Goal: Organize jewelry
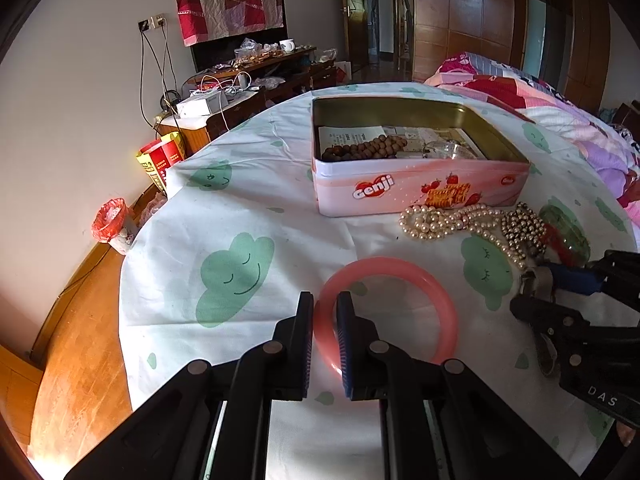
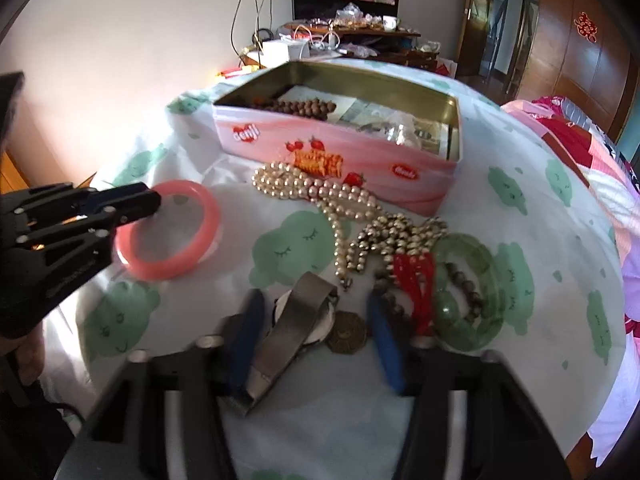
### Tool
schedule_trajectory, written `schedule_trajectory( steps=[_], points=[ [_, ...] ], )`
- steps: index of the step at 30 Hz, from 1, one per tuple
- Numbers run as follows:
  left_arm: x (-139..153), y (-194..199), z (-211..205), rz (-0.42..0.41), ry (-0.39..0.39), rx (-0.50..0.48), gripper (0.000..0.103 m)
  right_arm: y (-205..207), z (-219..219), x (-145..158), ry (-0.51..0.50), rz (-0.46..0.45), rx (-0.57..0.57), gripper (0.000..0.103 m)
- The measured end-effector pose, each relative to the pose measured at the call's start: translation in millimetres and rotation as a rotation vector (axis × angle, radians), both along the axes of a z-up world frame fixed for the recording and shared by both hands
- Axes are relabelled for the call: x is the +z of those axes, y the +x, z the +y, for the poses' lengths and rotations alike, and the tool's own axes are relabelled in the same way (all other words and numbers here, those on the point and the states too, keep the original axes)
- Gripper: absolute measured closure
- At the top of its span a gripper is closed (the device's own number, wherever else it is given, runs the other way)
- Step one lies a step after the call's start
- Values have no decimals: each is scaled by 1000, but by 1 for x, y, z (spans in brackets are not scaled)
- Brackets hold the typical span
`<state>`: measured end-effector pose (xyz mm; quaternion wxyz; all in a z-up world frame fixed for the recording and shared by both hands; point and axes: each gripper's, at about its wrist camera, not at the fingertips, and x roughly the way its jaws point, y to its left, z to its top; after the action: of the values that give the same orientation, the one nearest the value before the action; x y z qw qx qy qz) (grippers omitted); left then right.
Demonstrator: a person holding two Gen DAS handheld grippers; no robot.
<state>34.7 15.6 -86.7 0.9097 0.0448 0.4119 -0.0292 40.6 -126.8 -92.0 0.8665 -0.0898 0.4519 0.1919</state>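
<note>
A pink bangle lies on the cloud-print cloth. My left gripper is shut on the bangle's near-left rim; it also shows in the right wrist view at the bangle. An open pink Genji tin holds brown beads. Before it lie a pearl necklace, metal beads and a green bangle. My right gripper is open around a grey watch strap beside a bronze pendant.
A bed with a pink quilt lies to the right. A cluttered wooden TV stand is behind the table. A red-lined bin stands on the wooden floor at left.
</note>
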Motion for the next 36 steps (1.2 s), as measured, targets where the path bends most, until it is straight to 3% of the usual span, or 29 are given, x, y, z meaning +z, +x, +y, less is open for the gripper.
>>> schedule_trajectory(
  steps=[4, 12, 13, 14, 23, 24, 28, 36],
  points=[
    [10, -3, 1, -27, -19, -7, 93, -5, -7, 8, 30, -20, -4, 66],
    [45, -2, -5, -101, -4, -33, 93, -4, -23, 57, 76, -142, -19, 67],
    [50, -1, -6, -114, 0, -37, 93, -1, -24, 61, 75, -152, -25, 73],
    [56, 1, -8, -126, 4, -41, 93, 3, -26, 66, 73, -168, -34, 102],
    [85, 20, -18, -183, 33, -65, 93, 35, -40, 89, 104, -184, -40, 101],
    [85, 20, -18, -181, 30, -66, 93, 34, -42, 87, 111, -180, -41, 98],
    [77, 12, -17, -163, 17, -63, 93, 16, -44, 66, 106, -118, 9, 45],
    [46, 2, -17, -97, 0, -69, 93, -12, -40, 17, 93, 44, -19, 45]
  ],
)
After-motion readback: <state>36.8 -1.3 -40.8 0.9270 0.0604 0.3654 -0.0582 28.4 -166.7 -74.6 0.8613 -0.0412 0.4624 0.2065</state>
